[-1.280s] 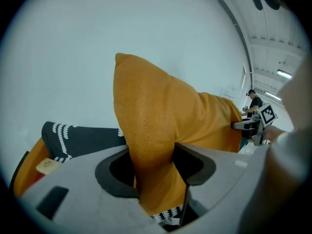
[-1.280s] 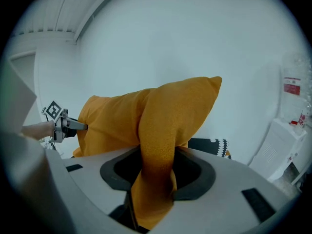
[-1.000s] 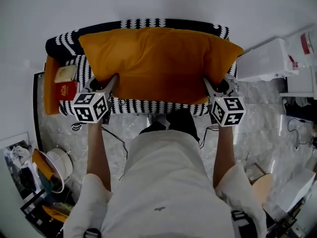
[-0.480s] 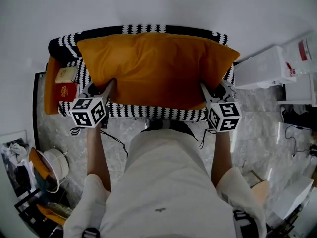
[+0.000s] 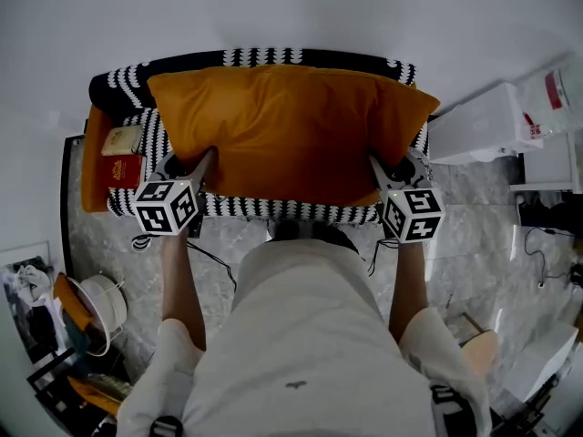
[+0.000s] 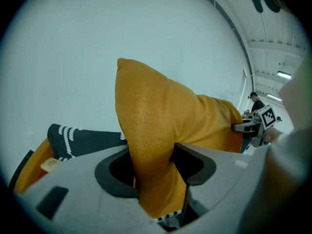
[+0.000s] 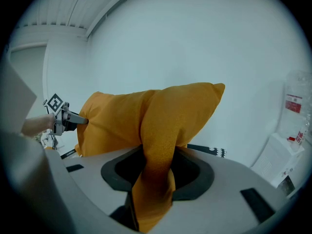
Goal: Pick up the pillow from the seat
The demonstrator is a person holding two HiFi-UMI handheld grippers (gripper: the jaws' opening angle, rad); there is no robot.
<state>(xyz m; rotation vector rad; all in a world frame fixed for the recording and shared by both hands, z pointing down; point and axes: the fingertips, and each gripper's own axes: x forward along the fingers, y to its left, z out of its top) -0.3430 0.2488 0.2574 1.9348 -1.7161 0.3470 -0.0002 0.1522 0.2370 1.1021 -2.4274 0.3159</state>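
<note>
The pillow [image 5: 291, 130] spans the seat [image 5: 273, 209] crosswise ahead of the person, with the left tongs [image 5: 206, 157] pinching its near left corner and the right tongs [image 5: 374, 164] pinching its near right corner, neither nearer.

A plain white wall [image 5: 291, 7] fills the back. The floor [image 5: 483, 221] is grey marbled stone. A white box-like unit [image 5: 478, 116] stands at the right, and a strip light [image 6: 285, 74] glows on the ribbed ceiling [image 6: 273, 48].
</note>
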